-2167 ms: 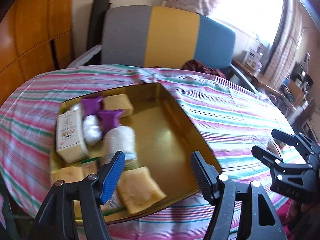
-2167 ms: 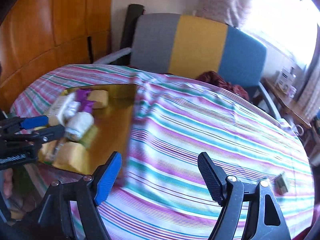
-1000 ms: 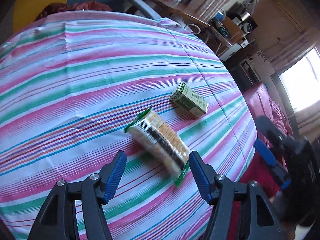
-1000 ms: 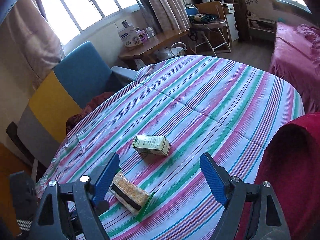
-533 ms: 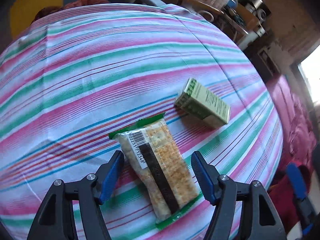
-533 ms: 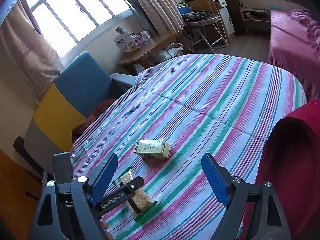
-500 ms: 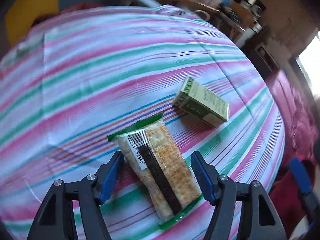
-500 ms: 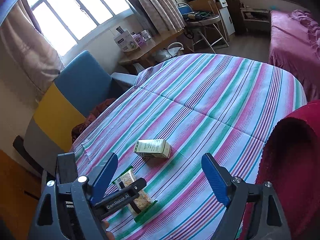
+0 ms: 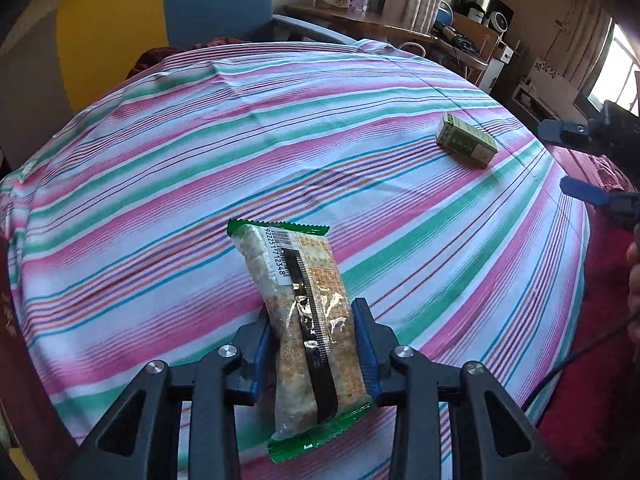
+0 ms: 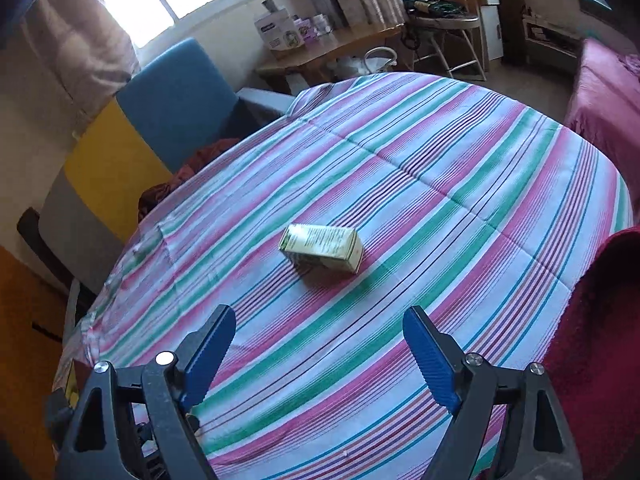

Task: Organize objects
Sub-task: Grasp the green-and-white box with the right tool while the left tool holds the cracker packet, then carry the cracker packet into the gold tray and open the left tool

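Striped cloth (image 9: pixel 360 128) in pink, green and white covers the round table, with a chair (image 10: pixel 168 120) of blue, yellow and grey panels pushed up at its far side and a cluttered wooden desk (image 10: pixel 332 52) under the window beyond.

On the left wrist view, the left gripper (image 9: pixel 316 344) has just closed its jaws, and a cracker packet (image 9: pixel 300 312) now sits pinched between the two blue pads. The packet is clear plastic with green sealed ends and a dark strip down its length, a barcode label near its far end. It points away from the gripper, its near end between the fingers; whether it rests on the cloth or is lifted off it cannot be told.

A small green box (image 9: pixel 466 146) lies on its side on the cloth, well apart from the packet, toward the table's right edge. The right gripper (image 9: pixel 576 160) shows at that edge of the same view, near the box but not touching it.

From the right wrist view, the right gripper (image 10: pixel 320 356) hangs above the cloth with its blue pads spread wide and nothing between them. The green box (image 10: pixel 322 246) lies ahead of the fingers, clear of both. A dark red cloth (image 10: pixel 600 340) fills the lower right corner.
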`<state>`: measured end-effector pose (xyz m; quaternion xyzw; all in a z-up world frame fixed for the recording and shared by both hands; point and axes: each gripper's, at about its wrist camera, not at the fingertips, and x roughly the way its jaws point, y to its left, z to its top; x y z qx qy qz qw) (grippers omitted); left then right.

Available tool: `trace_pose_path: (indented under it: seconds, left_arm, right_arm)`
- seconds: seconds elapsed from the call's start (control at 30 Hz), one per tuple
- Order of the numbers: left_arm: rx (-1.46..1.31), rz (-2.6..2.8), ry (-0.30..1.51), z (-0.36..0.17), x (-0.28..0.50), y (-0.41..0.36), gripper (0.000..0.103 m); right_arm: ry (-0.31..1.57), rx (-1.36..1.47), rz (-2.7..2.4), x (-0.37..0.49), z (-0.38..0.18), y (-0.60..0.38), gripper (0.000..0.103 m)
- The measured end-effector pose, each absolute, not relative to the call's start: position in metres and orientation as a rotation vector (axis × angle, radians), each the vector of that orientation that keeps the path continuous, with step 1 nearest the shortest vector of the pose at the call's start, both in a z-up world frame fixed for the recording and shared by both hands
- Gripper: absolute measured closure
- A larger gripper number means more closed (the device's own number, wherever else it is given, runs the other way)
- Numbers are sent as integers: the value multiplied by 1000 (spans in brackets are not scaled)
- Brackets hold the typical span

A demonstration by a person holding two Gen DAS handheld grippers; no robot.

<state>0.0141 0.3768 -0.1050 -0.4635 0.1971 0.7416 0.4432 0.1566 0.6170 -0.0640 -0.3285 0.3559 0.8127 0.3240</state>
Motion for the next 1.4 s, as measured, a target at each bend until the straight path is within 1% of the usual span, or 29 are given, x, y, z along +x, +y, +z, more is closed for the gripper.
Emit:
trace_pose_path:
  seconds: [0.03, 0.1, 0.17, 0.23, 0.33, 0.4, 0.57, 0.8, 0.83, 0.87, 0.9, 0.97, 1.1, 1.27, 1.4]
  left_arm:
    - [-1147, 1846, 480, -105, 15, 371, 67]
    - [-1149, 1857, 449, -104, 13, 359, 67]
    - [-1149, 1861, 418, -105, 12, 354, 67]
    - [-1146, 1863, 407, -105, 13, 354, 67]
    - [-1150, 1861, 386, -106, 13, 355, 67]
    - [-1153, 1856, 365, -106, 11, 351, 67]
    - [-1154, 1845, 333, -105, 11, 346, 67]
    - [-1160, 1834, 298, -107, 10, 343, 67]
    - [-1160, 1834, 294, -107, 9, 340, 67]
    - [-1160, 1834, 292, -107, 9, 340, 67]
    - [-1159, 1833, 290, -107, 9, 339, 67]
    - [-1158, 1833, 285, -107, 9, 339, 67]
    - [-1145, 1842, 293, -107, 11, 338, 67]
    - [-1145, 1853, 301, -103, 15, 334, 67]
    - [-1147, 1875, 317, -97, 19, 325, 67]
  right_arm:
    - [926, -890, 2141, 152, -66, 615, 15]
    - [946, -930, 2132, 147, -71, 615, 9]
    - [986, -946, 2107, 143, -73, 619, 4]
    - [990, -937, 2085, 137, -69, 625, 0]
    - [959, -894, 2042, 122, -61, 638, 0]
    - [981, -882, 2001, 109, -62, 649, 0]
    - [946, -943, 1892, 72, -84, 669, 0]
    - [888, -994, 1819, 52, -104, 684, 0]
    - [876, -1021, 1810, 49, -108, 686, 4]
    - [866, -1052, 1811, 46, -113, 687, 14]
    - [866, -1095, 1822, 43, -117, 687, 26]
    - [838, -1122, 1861, 42, -117, 682, 28]
    - [836, -1136, 1977, 47, -104, 659, 28]
    - [839, -1235, 2117, 51, -96, 612, 27]
    - [767, -1307, 2198, 50, -102, 571, 27]
